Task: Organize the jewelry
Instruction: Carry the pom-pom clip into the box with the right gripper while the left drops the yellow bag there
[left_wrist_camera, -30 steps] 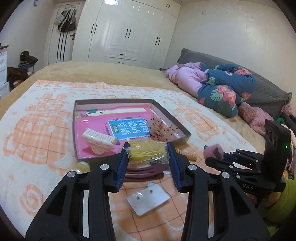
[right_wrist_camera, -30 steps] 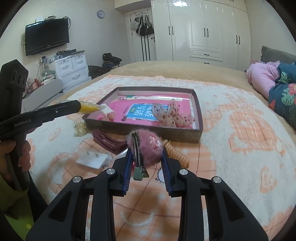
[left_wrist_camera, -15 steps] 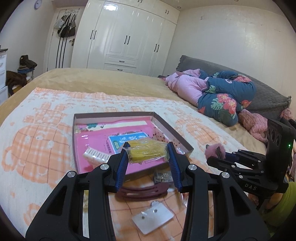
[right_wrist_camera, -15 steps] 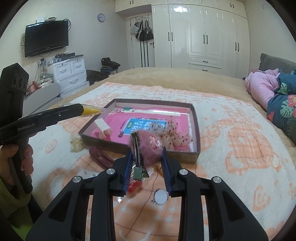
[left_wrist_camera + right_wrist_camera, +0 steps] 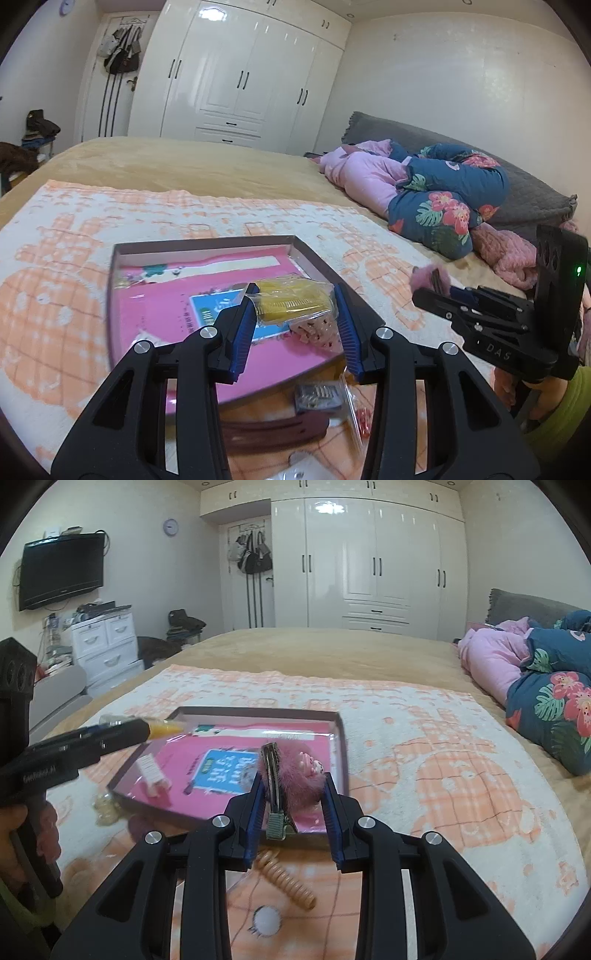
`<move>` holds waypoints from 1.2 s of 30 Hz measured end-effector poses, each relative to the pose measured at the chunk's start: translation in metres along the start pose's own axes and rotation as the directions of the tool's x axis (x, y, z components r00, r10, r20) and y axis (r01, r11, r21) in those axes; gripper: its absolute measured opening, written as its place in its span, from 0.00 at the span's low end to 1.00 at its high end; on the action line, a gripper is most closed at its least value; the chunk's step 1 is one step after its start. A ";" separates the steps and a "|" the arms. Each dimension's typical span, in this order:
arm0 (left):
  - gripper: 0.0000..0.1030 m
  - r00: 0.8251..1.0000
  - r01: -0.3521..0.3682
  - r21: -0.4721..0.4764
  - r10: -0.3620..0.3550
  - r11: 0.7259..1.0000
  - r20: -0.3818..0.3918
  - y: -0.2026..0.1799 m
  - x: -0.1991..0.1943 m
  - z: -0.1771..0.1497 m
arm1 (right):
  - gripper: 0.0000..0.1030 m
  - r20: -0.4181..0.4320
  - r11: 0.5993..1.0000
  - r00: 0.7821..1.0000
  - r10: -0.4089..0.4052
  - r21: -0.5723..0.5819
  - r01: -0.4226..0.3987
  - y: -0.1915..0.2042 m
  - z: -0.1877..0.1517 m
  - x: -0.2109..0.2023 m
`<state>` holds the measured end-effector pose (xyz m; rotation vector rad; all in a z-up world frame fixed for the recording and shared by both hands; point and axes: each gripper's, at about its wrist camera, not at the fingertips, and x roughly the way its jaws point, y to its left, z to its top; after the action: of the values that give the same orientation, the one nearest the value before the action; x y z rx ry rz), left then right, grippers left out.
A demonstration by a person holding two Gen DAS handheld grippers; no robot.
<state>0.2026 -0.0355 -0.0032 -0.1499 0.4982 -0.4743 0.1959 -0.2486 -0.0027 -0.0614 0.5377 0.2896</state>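
Left gripper (image 5: 295,314) clamped on bagged yellow comb (image 5: 291,301), held above tray (image 5: 207,242) lying mid-bed on orange towel. Right gripper (image 5: 291,794) pinched on fluffy pink hair clip (image 5: 295,775), over tray's near edge. Carry both past rim, lower onto pink lining, release clear of items already inside; avoid collision between grippers.

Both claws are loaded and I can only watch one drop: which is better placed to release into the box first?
Probably left. The left claw holds its bagged yellow comb over the box interior, while the right claw grips the pink furry clip near the front rim.
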 end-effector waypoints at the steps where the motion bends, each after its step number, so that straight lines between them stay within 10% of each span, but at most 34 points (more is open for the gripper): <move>1: 0.32 1.000 0.003 0.002 -0.003 1.000 -0.008 0.000 0.007 0.000 | 0.28 -0.004 1.000 1.000 -0.009 0.003 0.009 -0.002 0.001 0.004; 28: 0.34 0.991 0.044 -0.066 -0.052 0.997 -0.122 0.022 0.067 -0.025 | 0.28 -0.175 0.997 0.982 -0.072 0.016 0.076 -0.013 -0.008 0.094; 36: 0.41 0.989 0.044 -0.084 -0.055 0.996 -0.134 0.023 0.067 -0.025 | 0.49 -0.170 0.997 0.983 -0.066 0.033 0.073 -0.009 -0.010 0.092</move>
<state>0.2514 -0.0474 -0.0589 -0.2087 0.6489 -0.5156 0.2691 -0.2348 -0.0588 -0.0667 0.7077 0.2065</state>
